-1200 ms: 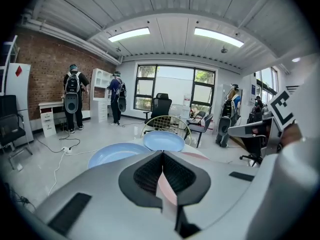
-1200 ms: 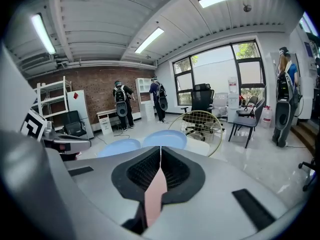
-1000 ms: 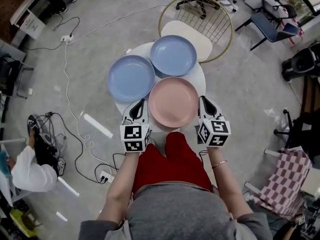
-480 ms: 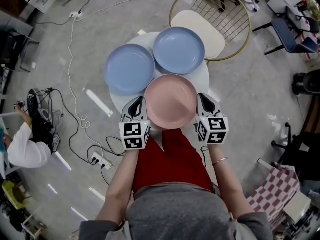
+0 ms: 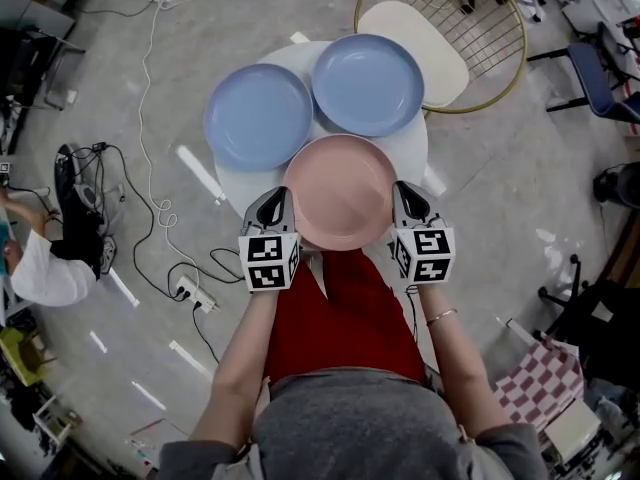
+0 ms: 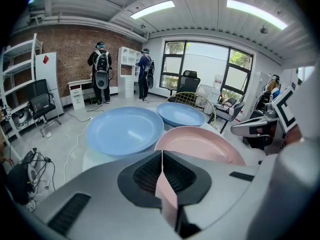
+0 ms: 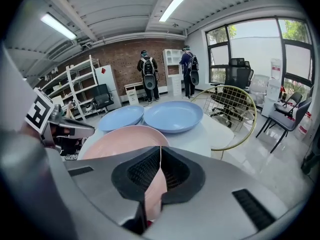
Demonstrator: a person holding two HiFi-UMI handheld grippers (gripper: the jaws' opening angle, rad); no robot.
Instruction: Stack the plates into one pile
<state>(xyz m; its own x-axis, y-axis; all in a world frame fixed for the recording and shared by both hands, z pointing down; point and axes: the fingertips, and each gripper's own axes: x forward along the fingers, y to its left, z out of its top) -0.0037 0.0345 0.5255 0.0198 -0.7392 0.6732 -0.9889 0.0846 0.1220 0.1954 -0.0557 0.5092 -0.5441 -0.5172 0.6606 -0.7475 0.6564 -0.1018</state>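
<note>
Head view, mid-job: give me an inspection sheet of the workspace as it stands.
Surface: round white table, mostly covered by plates.
Job's things: pink plate nearest the person; left blue plate and right blue plate beyond it; no pile yet.
Clutter: nothing seen on the table.
Grippers: left hand-held gripper and right hand-held gripper each shut on the pink plate's rim, on opposite sides.
Cables: white cable and power strip on the floor, left.
Surroundings: gold wire chair behind the table; person at the left edge.
</note>
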